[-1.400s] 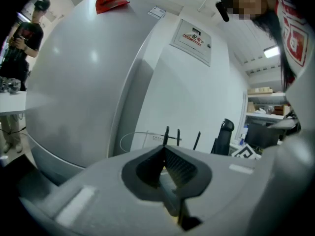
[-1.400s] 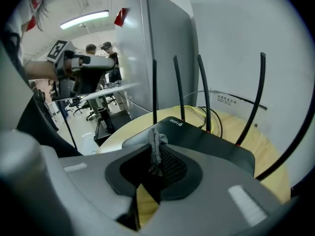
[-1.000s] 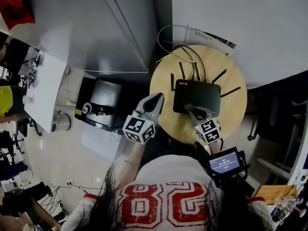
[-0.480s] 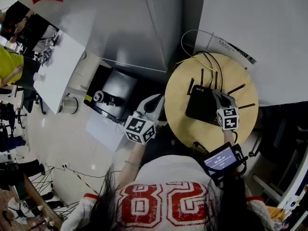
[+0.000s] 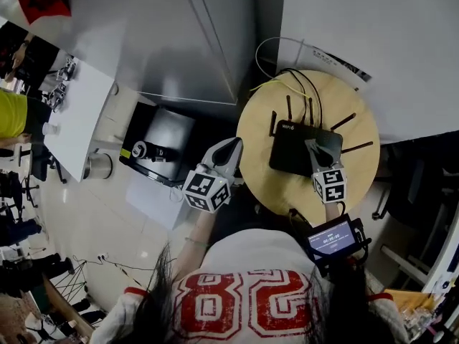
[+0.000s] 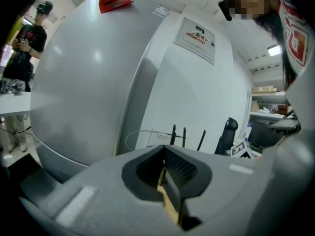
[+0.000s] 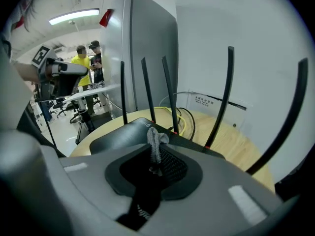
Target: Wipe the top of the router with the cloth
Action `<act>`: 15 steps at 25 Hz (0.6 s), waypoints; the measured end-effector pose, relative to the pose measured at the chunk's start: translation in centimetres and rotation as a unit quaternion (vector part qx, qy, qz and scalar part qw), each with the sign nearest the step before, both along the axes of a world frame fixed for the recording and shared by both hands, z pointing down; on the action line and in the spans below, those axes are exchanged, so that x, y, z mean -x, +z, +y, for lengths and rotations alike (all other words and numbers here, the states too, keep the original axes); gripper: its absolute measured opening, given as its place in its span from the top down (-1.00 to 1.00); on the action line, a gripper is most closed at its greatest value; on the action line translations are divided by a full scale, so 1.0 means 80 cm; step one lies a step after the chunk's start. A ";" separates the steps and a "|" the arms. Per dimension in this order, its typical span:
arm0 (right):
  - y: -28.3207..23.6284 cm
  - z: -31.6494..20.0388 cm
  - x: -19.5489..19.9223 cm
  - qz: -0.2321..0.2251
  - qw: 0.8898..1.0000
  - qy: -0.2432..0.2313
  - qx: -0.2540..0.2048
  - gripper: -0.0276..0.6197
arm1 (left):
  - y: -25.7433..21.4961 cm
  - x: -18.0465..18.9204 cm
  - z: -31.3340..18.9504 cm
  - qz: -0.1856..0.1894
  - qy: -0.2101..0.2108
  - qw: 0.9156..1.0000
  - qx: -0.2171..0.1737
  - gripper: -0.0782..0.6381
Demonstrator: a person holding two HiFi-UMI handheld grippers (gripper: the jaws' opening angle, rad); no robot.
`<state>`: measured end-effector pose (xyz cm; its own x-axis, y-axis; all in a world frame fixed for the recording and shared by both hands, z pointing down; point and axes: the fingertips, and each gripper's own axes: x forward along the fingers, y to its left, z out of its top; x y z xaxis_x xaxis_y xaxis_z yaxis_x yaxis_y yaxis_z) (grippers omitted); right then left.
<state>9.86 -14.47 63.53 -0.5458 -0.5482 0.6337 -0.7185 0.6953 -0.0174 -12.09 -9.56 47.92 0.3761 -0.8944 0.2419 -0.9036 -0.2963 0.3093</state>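
A black router with several upright antennas lies on a round wooden table. My right gripper rests over the right half of the router's top. In the right gripper view it is shut on a small grey cloth, which sticks out of the jaws above the router. My left gripper hangs beside the table's left edge, clear of the router. Its jaws stand shut with nothing between them. In the head view the cloth is hidden under the right gripper.
Black and yellow cables run off the back of the table toward a white wall. A grey cabinet stands at the left, with a black box on the floor below it. People stand by a white desk far left.
My right gripper has slid with the cloth from the router's front middle to its right half. The left gripper has stayed beside the table's edge.
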 end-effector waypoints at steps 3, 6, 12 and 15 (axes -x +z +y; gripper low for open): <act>-0.001 0.033 0.004 -0.008 1.000 -0.003 0.007 0.79 | -0.001 -0.023 -0.011 0.005 0.030 1.000 -0.003 0.77; -0.002 0.064 0.005 -0.015 1.000 -0.005 0.014 0.79 | -0.005 -0.048 -0.019 0.009 0.063 0.998 -0.008 0.77; -0.016 0.099 0.008 -0.027 0.999 -0.007 0.020 0.79 | -0.009 -0.100 -0.024 0.013 0.116 0.993 -0.013 0.77; -0.017 0.111 0.004 -0.028 0.999 -0.007 0.022 0.79 | -0.008 -0.118 -0.023 0.014 0.133 0.991 -0.012 0.77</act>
